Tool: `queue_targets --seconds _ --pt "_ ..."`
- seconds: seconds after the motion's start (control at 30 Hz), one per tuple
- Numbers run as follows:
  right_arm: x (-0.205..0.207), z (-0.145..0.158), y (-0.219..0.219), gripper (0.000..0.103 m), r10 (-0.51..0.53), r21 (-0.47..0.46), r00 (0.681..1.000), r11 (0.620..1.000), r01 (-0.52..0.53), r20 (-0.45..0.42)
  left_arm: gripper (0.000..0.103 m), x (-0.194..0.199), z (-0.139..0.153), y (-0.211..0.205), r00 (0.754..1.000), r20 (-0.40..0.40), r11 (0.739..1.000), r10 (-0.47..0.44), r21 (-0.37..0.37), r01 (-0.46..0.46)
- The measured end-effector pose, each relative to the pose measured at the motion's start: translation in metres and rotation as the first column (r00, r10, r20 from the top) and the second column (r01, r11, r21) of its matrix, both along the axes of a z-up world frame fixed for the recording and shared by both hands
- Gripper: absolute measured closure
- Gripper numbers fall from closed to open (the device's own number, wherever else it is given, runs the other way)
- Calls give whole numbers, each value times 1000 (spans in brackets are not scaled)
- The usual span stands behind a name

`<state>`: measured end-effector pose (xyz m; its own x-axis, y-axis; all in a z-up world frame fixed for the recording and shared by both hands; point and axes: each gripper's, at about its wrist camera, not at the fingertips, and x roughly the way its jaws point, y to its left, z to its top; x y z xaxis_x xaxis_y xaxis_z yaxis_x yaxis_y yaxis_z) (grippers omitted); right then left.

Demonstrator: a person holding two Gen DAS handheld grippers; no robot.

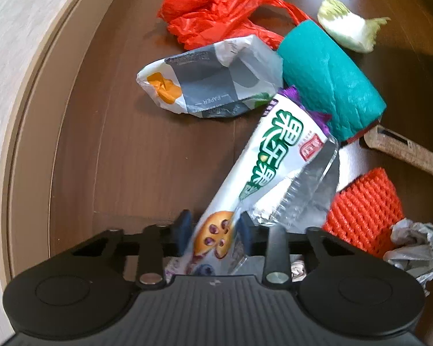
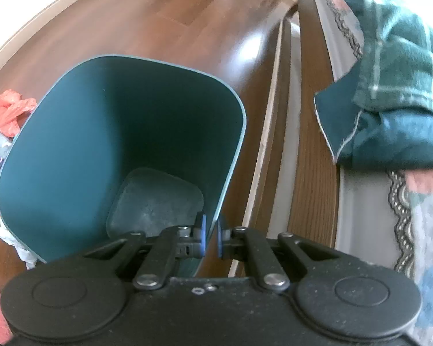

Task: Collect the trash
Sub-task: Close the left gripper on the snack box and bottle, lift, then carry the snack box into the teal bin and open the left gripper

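On the brown wood floor (image 1: 130, 158) lies a long white snack wrapper (image 1: 274, 150) with green lettering and a cookie picture. My left gripper (image 1: 213, 226) points down at it and is shut on its near end, a blue pad on each side. In the right wrist view, a dark green trash bin (image 2: 115, 121) stands with nothing inside. My right gripper (image 2: 211, 236) is shut on the bin's near right rim, with the thin wall between the pads.
Around the wrapper lie a red plastic bag (image 1: 216, 14), a printed paper bag (image 1: 207, 80), a teal roll (image 1: 329, 80), a cabbage piece (image 1: 346, 28), an orange foam net (image 1: 366, 210) and crumpled foil (image 1: 415, 248). A pale baseboard (image 1: 29, 115) runs left. A bed frame (image 2: 311, 173) with a green blanket (image 2: 389, 86) stands right of the bin.
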<state>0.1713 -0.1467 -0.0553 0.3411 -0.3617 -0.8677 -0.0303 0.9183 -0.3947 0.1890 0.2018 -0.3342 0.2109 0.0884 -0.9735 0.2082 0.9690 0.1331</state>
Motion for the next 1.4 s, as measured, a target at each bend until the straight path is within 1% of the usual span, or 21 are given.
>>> queue_targets --seconds 0.07,0.17,0.27,0.4,0.5,0.57,0.67,0.73,0.8,0.87,0.93,1.0,1.03,1.07,1.1,1.13,1.17,1.23,1.27,1.33,1.4 --pt "0 2 1 97 9 10 1000 1000 -9 3 82 -1 4 1 1000 11 1000 22 4 -22" --pt "-1 6 1 98 16 29 1000 999 -16 8 85 -1 18 -1 998 37 998 58 -12 -57" --pt "-3 13 4 101 32 14 999 999 -32 36 89 -1 33 1 994 50 995 92 -27 -91" --pt "-4 23 4 103 51 -4 997 999 -50 59 89 -1 75 -8 989 105 993 106 -68 -99" --pt "-5 26 10 103 77 -9 995 997 -77 66 89 -1 112 -17 983 145 985 109 -147 -88" --pt "-7 30 17 103 102 -14 992 995 -101 71 89 -2 138 -27 980 180 982 83 -180 -51" --pt "-4 33 21 103 104 -23 992 994 -103 68 89 -6 182 -46 974 224 968 38 -252 21" --pt "-4 33 24 103 111 -15 992 994 -110 55 89 -12 212 -59 965 264 953 0 -292 79" --pt "-2 34 27 103 135 -18 989 991 -134 57 89 -18 242 -75 947 318 936 -46 -318 153" --pt "-1 36 24 103 142 4 988 990 -142 60 89 -22 260 -93 930 360 920 -81 -333 209" --pt "2 38 17 103 152 19 987 988 -153 60 89 -21 274 -109 921 371 896 -116 -361 258" --pt "5 34 6 102 129 -23 990 992 -128 62 89 -19 278 -125 913 381 887 -147 -358 293" --pt "5 32 1 97 110 -44 991 993 -107 71 89 -18 278 -133 910 382 882 -163 -357 307" --pt "7 29 -9 85 82 -48 994 996 -79 66 89 -15 278 -141 909 378 878 -176 -358 319" --pt "8 26 -19 79 41 -39 997 999 -38 59 89 -13 279 -150 907 376 873 -190 -358 332" --pt "8 24 -30 78 -4 -20 998 1000 5 65 89 -11 280 -156 904 378 867 -202 -360 344" --pt "8 23 -39 73 -47 -8 996 999 48 78 89 -8 284 -166 898 383 860 -215 -362 360" --pt "9 21 -54 53 -116 14 989 993 116 95 89 -5 295 -187 883 400 845 -246 -359 398" --pt "9 20 -59 39 -144 28 984 989 142 104 89 -5 302 -197 872 413 837 -263 -352 420" --pt "10 16 -70 36 -212 67 970 976 205 116 89 5 313 -223 852 432 821 -295 -342 457" --pt "11 7 -80 36 -281 131 954 955 267 101 89 19 319 -249 850 427 808 -310 -353 472"
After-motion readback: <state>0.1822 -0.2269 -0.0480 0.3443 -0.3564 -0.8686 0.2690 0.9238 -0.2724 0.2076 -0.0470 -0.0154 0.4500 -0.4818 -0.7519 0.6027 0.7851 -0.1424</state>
